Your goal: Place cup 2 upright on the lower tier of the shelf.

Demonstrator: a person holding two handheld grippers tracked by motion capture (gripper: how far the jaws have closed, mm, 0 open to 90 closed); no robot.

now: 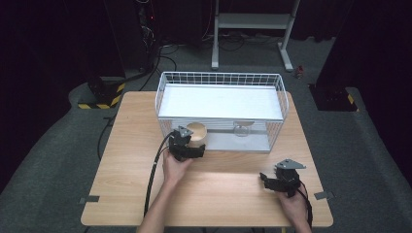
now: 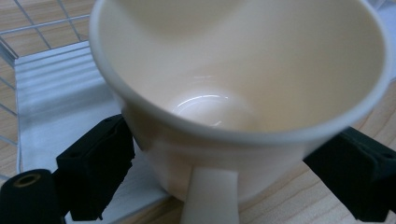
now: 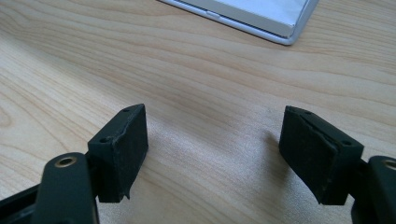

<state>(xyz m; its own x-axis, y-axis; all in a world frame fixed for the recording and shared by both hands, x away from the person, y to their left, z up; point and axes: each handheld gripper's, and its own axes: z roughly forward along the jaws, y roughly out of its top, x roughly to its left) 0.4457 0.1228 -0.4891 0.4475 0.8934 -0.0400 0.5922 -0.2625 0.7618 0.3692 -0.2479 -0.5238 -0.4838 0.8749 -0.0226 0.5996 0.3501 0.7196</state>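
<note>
Left gripper [image 2: 224, 154] jaws straddle cup [image 2: 243, 84] at basket [image 1: 221, 77] front-left edge, pads beside wall, contact unclear; right gripper [image 3: 215, 154] open, empty, on table [image 1: 121, 145] well right of basket; risk: loose hold lets cup tip against basket wire.

A cream cup [image 2: 243, 70] with a handle stands upright at the front left corner of the white wire basket [image 1: 221, 77], mouth open.
</note>
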